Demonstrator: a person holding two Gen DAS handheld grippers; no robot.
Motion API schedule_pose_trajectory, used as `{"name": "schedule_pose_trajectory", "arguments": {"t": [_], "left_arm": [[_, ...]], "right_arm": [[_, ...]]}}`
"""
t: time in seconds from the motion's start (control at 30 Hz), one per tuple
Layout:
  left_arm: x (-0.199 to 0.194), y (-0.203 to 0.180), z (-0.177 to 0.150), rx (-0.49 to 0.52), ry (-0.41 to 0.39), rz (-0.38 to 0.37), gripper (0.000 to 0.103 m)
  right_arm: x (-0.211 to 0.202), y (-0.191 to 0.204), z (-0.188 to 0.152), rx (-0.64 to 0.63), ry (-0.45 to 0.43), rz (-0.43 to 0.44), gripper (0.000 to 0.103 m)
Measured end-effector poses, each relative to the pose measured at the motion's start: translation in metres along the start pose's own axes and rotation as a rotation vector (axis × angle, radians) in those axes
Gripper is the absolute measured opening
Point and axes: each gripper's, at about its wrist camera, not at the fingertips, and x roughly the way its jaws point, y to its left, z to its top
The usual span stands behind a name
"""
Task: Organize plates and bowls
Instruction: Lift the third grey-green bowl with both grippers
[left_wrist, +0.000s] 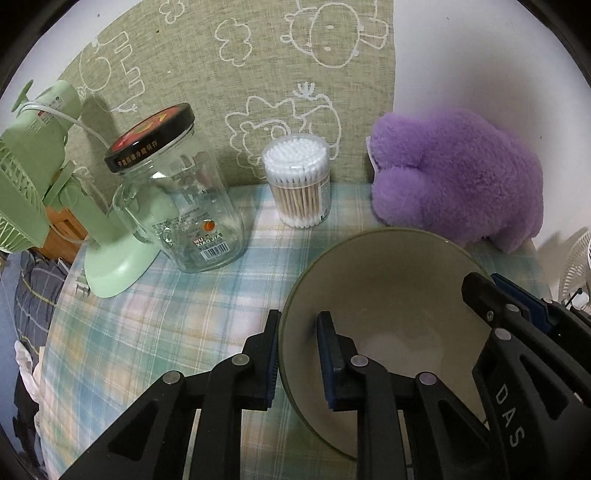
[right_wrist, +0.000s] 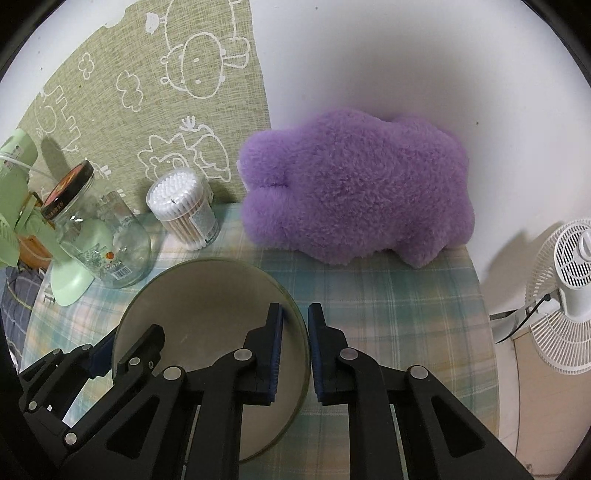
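Note:
An olive-green bowl (left_wrist: 388, 280) with a pale inside sits over the plaid tablecloth; it also shows in the right wrist view (right_wrist: 207, 295). My left gripper (left_wrist: 297, 358) straddles its left rim, one finger outside and one inside, with a gap still showing at the wall. My right gripper (right_wrist: 295, 350) is shut on the bowl's right rim, one finger inside and one outside. The right gripper's tip also shows at the bowl's right rim in the left wrist view (left_wrist: 487, 295). The left gripper shows at the bowl's left rim in the right wrist view (right_wrist: 110, 350).
A glass jar (left_wrist: 177, 206) with a black lid, a tub of cotton swabs (left_wrist: 299, 184) and a green desk fan (left_wrist: 55, 192) stand at the back left. A purple plush toy (left_wrist: 458, 177) lies at the back right. A white floor fan (right_wrist: 569, 295) stands right of the table.

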Motion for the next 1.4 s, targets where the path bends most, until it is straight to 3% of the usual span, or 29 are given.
{"name": "schedule_pose_trajectory", "arguments": {"t": [0.37, 0.7, 1.4], "left_arm": [[-0.015, 0.005, -0.015, -0.009, 0.038, -0.009, 0.017], [-0.052, 0.01, -0.023, -0.009, 0.005, -0.028, 0.017], [-0.159, 0.051, -0.054, -0.003, -0.103, -0.1, 0.017]], "right_arm": [[-0.018, 0.0, -0.01, -0.007, 0.006, -0.004, 0.017], [-0.057, 0.0, -0.017, -0.016, -0.017, -0.017, 0.017], [-0.183, 0.036, -0.049, -0.019, -0.116, -0.087, 0.017]]}}
